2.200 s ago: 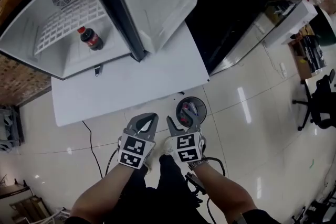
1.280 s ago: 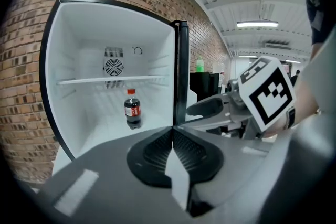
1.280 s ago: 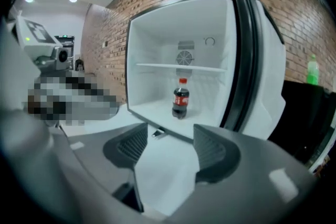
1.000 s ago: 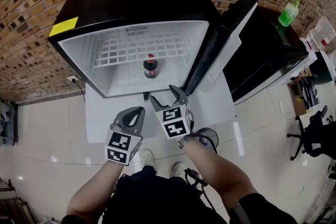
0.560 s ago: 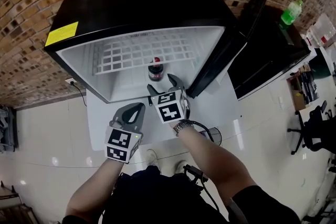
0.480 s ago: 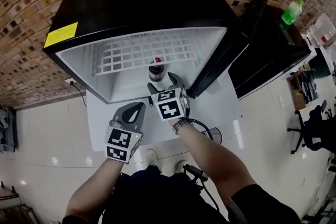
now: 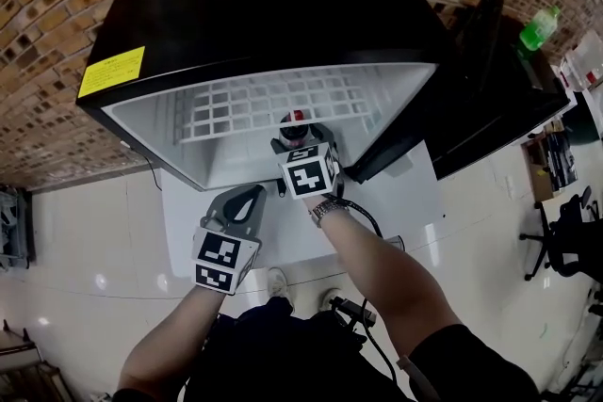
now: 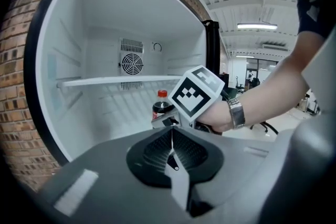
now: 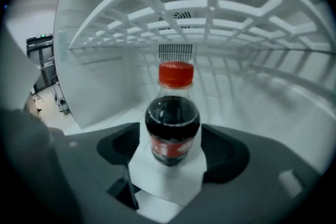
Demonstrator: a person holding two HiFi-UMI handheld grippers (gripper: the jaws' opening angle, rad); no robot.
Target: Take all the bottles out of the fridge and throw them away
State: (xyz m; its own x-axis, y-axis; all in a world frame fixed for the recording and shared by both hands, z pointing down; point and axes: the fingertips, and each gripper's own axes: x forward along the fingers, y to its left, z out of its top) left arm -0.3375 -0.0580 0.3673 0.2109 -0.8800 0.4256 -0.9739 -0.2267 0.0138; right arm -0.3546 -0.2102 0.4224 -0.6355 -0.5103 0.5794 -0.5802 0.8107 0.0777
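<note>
A small cola bottle [image 7: 294,122] with a red cap stands upright on the floor of the open white fridge [image 7: 170,132], under its wire shelf. My right gripper [image 7: 295,139] reaches into the fridge and is open; its jaws have just been opening. In the right gripper view the bottle [image 9: 172,123] stands at the mouth of the right gripper [image 9: 172,159], with a gap to each jaw. My left gripper [image 7: 247,200] is shut and empty, held outside the fridge's front edge. From the left gripper [image 8: 171,134] I see the bottle [image 8: 160,107] behind the right hand.
The fridge door [image 7: 476,52] stands open at the right. A white wire shelf [image 7: 245,104] spans the fridge above the bottle. The fridge rests on a white platform [image 7: 405,193]. A green bottle [image 7: 538,28] stands on the black counter far right. A brick wall lies behind.
My right gripper has gone forward and down into the fridge, up to the bottle. The left gripper has crept forward a little. The view has closed in on the fridge.
</note>
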